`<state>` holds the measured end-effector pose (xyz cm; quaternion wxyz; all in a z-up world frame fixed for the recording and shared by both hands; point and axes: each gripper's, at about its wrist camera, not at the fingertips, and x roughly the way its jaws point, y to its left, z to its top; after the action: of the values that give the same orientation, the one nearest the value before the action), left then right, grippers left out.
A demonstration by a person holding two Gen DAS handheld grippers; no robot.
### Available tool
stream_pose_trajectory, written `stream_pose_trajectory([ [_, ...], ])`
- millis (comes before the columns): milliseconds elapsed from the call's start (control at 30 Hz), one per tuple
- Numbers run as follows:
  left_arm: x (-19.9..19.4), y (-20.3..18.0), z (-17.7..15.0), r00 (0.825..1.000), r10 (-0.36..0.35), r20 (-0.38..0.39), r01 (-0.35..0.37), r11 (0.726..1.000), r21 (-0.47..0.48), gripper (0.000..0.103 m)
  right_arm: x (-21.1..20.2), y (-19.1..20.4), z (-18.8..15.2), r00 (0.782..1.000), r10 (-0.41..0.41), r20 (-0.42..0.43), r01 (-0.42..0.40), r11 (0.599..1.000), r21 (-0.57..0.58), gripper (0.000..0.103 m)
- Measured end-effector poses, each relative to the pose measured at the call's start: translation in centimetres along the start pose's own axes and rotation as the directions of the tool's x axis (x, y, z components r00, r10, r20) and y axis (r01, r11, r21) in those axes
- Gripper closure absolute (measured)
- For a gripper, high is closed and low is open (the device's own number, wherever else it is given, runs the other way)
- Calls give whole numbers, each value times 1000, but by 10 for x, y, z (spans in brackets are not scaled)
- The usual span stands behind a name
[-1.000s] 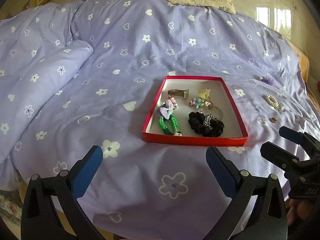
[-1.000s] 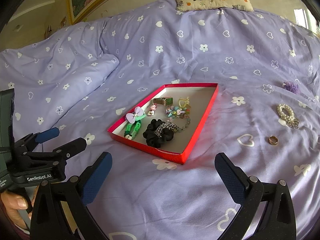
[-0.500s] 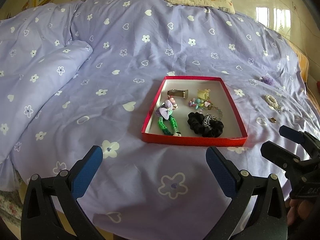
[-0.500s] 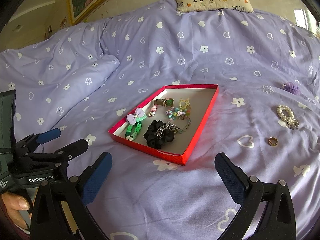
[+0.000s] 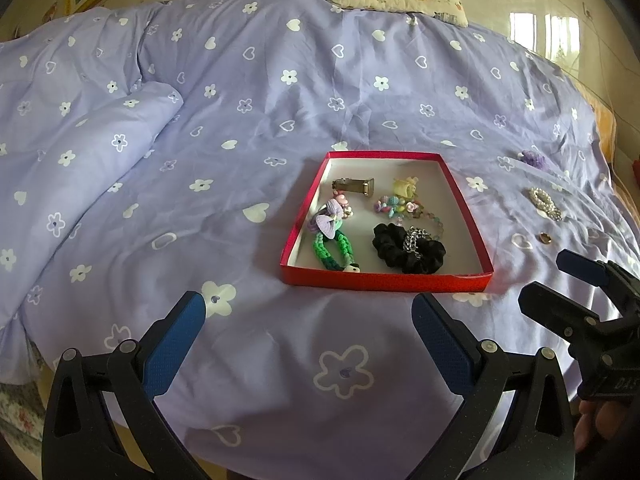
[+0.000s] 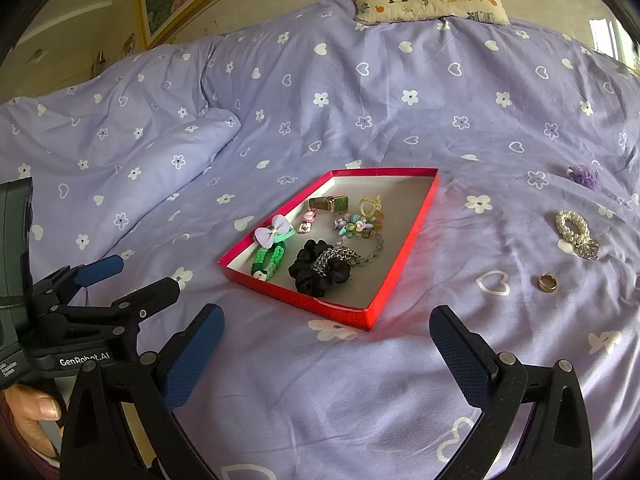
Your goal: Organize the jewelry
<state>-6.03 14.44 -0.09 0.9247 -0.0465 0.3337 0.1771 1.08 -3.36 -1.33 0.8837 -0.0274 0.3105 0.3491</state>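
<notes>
The shallow red cardboard tray (image 6: 404, 248) is sitting mid-bed on the lilac flowered duvet (image 6: 360, 380), a gold ring (image 6: 547, 282) and pearl bracelet (image 6: 572, 229) lying right of it. Left gripper (image 5: 308, 332) and right gripper (image 6: 326, 342) are hovering with fingers spread wide, holding nothing.

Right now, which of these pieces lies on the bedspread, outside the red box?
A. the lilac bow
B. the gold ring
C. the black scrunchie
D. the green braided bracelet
B: the gold ring lies on the purple bedspread to the right of the red box, near the pearl bracelet; the other three lie inside the box.
</notes>
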Motion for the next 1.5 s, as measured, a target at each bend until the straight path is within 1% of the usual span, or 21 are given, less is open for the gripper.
stream_pose_trajectory([
  [1167, 4, -4, -3, 1000, -6, -9, 6, 1000, 4, 0, 2, -2, -1, 1000, 2, -2, -2, 1000, 2, 0],
  [1500, 11, -6, -6, 1000, -13, -20, 13, 1000, 6, 0, 6, -3, -4, 1000, 6, -12, -6, 1000, 12, 0],
])
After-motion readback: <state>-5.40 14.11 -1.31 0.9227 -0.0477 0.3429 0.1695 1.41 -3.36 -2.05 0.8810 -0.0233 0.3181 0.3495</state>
